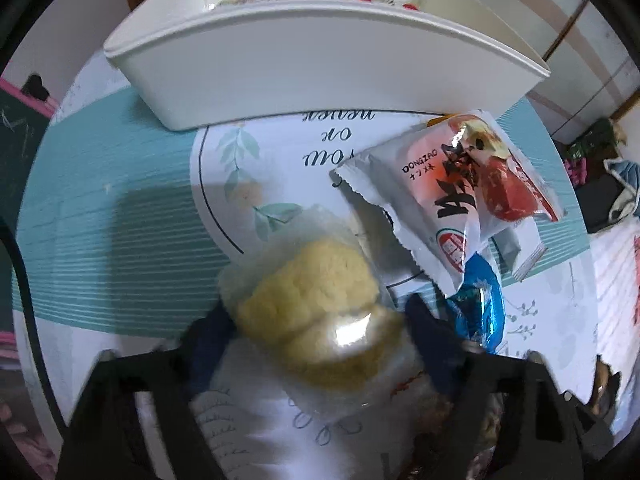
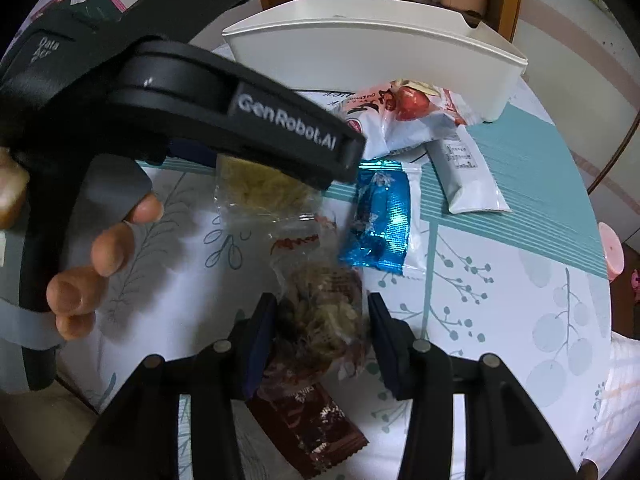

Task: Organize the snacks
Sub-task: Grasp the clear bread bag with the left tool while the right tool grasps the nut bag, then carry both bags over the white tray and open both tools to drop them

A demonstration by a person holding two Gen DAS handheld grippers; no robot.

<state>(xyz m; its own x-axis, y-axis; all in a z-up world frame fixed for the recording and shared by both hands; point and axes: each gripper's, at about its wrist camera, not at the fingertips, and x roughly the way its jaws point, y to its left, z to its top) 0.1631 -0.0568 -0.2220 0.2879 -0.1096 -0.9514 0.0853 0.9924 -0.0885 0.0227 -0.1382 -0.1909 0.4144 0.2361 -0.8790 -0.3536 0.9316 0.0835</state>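
- We are looking down at a round table (image 2: 500, 320) with a teal and white leaf-print cloth, where the snacks are lying in a loose cluster in front of a white bin (image 1: 320, 72).
- Our left gripper (image 1: 320, 332) is straddling a pale yellow cake in clear wrap (image 1: 316, 300); its dark blue pads sit at the wrapper's two sides, but we cannot tell whether they are pressing on it.
- In the right wrist view, the left gripper (image 2: 256, 164) is covering the top of that yellow cake (image 2: 260, 192), with a hand (image 2: 100, 256) curled around the handle.
- Our right gripper (image 2: 322, 332) is standing around a brownish pastry in clear wrap (image 2: 324, 312); the left pad is touching the wrapper, and a thin gap shows at the right pad, so the jaws are not clamping it.
- A dark red packet (image 2: 308, 428) is lying flat under that pastry, between the right gripper's arms.
- A blue foil packet (image 2: 380, 220) is resting just beside both cakes.
- A white and red DONGZAO pouch (image 1: 452, 196) is lying near the bin, overlapping a plain white pouch (image 2: 468, 176).
- The bin is already holding a few packets at its far edge, too blurred for us to identify.
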